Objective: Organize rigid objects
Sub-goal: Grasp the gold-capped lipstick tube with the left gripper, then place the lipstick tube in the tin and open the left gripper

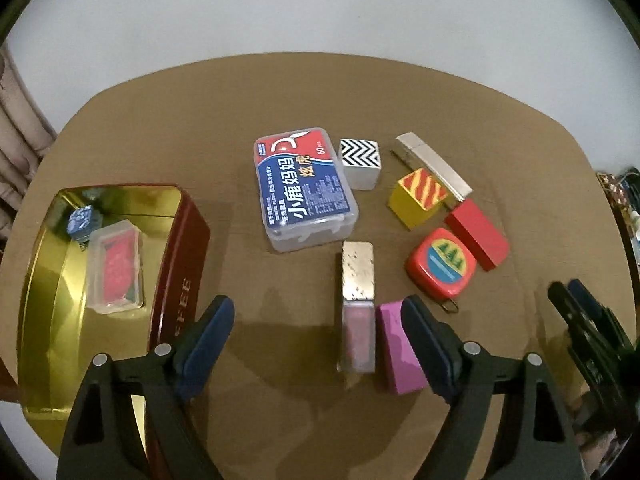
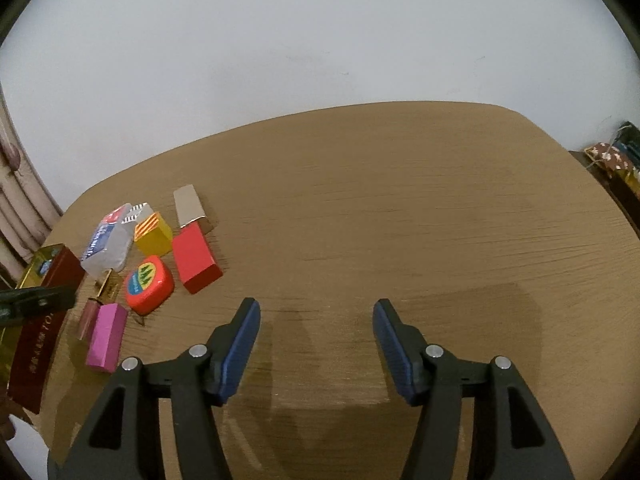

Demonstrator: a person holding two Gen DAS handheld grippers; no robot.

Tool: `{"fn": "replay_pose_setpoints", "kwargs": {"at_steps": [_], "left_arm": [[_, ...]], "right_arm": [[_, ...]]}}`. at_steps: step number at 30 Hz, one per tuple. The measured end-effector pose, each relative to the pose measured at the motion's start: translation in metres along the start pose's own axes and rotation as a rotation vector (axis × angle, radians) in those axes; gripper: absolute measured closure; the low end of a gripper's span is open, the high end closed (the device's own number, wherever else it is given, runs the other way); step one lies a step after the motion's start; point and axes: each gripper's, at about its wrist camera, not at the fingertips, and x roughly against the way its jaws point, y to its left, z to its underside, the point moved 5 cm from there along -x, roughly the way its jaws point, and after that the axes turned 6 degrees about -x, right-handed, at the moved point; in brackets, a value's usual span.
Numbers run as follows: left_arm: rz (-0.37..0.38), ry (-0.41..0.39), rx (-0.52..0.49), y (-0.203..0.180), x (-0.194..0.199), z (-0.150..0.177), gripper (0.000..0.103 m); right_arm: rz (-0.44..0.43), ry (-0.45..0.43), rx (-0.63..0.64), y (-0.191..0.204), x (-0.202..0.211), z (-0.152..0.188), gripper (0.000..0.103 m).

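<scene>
— Where do the grippers stand?
— The left gripper hangs with fingers spread wide above a lip gloss tube and pink block; the right gripper, equally agape, holds nothing over bare brown surface.
— And the rest?
— Tape measure, floss box and blocks cluster centre; the gold-lined tin, near left, holds a clear case.

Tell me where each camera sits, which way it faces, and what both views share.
Left wrist: rides the open left gripper, facing forward and down over the tin box, floss case and pink block; the right gripper shows at the right edge.
Right wrist: rides the open right gripper, facing mostly bare table; the left gripper shows at the left edge.
Shared: the tin box, pink block, red block and tape measure.
</scene>
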Motion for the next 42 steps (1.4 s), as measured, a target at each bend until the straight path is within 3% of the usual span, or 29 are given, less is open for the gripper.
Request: {"fn": "replay_pose_setpoints", "kwargs": {"at_steps": [5, 10, 12, 13, 15, 16, 19, 22, 26, 30, 33, 36, 38, 42], "left_arm": [[-0.008, 0.041, 0.005, 0.003, -0.014, -0.002, 0.034], [-0.019, 0.052, -0.009, 0.003, -0.023, -0.005, 0.036], [-0.010, 0.064, -0.013, 0.001, -0.029, -0.002, 0.047], [0.000, 0.077, -0.012, 0.000, -0.033, -0.001, 0.064], [-0.001, 0.062, -0.013, 0.002, -0.036, -0.001, 0.075], [-0.007, 0.055, -0.025, 0.000, -0.036, 0.000, 0.086], [-0.010, 0.044, -0.045, -0.003, -0.032, 0.007, 0.086], [0.036, 0.047, -0.022, -0.005, -0.020, 0.017, 0.086], [0.057, 0.000, -0.022, -0.009, 0.019, 0.036, 0.086], [0.057, -0.019, 0.039, 0.028, 0.063, 0.048, 0.086], [-0.001, -0.007, 0.077, 0.074, 0.085, 0.052, 0.086], [-0.122, 0.027, 0.099, 0.131, 0.089, 0.054, 0.086], [-0.193, 0.054, 0.093, 0.168, 0.074, 0.047, 0.086], [-0.244, 0.097, 0.077, 0.207, 0.041, 0.036, 0.086]], "right_arm": [[-0.016, -0.001, -0.003, 0.006, 0.011, 0.001, 0.042], [-0.026, -0.002, -0.006, 0.006, 0.021, -0.001, 0.042], [-0.029, -0.002, -0.007, 0.005, 0.022, -0.002, 0.042], [-0.030, -0.002, -0.008, 0.005, 0.022, -0.002, 0.041], [-0.032, -0.003, -0.012, 0.006, 0.022, -0.003, 0.041], [-0.032, -0.004, -0.014, 0.006, 0.022, -0.003, 0.041], [-0.034, -0.006, -0.019, 0.006, 0.020, -0.002, 0.040], [-0.034, -0.006, -0.025, 0.005, 0.019, -0.002, 0.040], [-0.031, -0.003, -0.025, 0.005, 0.018, -0.001, 0.040], [-0.028, -0.001, -0.027, 0.005, 0.018, -0.001, 0.040], [-0.021, 0.003, -0.023, 0.004, 0.017, -0.001, 0.039], [-0.016, 0.004, -0.017, 0.005, 0.015, -0.001, 0.039], [-0.013, 0.005, -0.017, 0.005, 0.014, 0.000, 0.039], [-0.008, 0.009, -0.015, 0.006, 0.012, 0.000, 0.039]]}}
